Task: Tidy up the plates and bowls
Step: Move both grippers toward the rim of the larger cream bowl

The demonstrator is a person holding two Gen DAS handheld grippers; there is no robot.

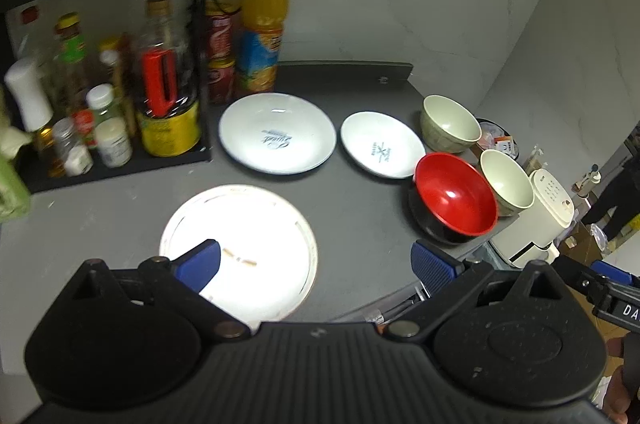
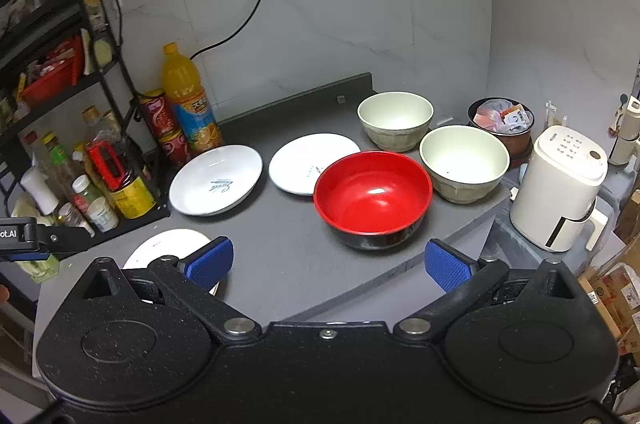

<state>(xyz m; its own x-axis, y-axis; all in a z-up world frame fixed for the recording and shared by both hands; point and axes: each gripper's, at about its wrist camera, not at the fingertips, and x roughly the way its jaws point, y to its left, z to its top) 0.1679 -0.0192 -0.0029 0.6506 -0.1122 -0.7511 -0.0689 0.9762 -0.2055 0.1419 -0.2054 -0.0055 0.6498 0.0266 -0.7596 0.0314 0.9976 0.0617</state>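
Observation:
On the dark grey counter (image 1: 352, 208) lie three white plates: a bright flat plate (image 1: 256, 224) nearest me, a deep plate with blue script (image 1: 277, 132) (image 2: 216, 179), and a smaller plate (image 1: 382, 145) (image 2: 308, 160). A red bowl with a black outside (image 1: 454, 196) (image 2: 373, 194) stands at the right, with two cream bowls (image 1: 450, 122) (image 1: 507, 180) (image 2: 395, 118) (image 2: 464, 158) behind it. My left gripper (image 1: 316, 266) hangs open above the flat plate's near edge. My right gripper (image 2: 328, 262) is open just in front of the red bowl, holding nothing.
A black rack (image 1: 120, 72) with bottles and jars fills the left. An orange juice bottle (image 1: 262, 28) and red cans (image 1: 220, 52) stand behind the plates. A white appliance (image 2: 560, 184) and a bin of rubbish (image 2: 504, 124) sit past the counter's right edge.

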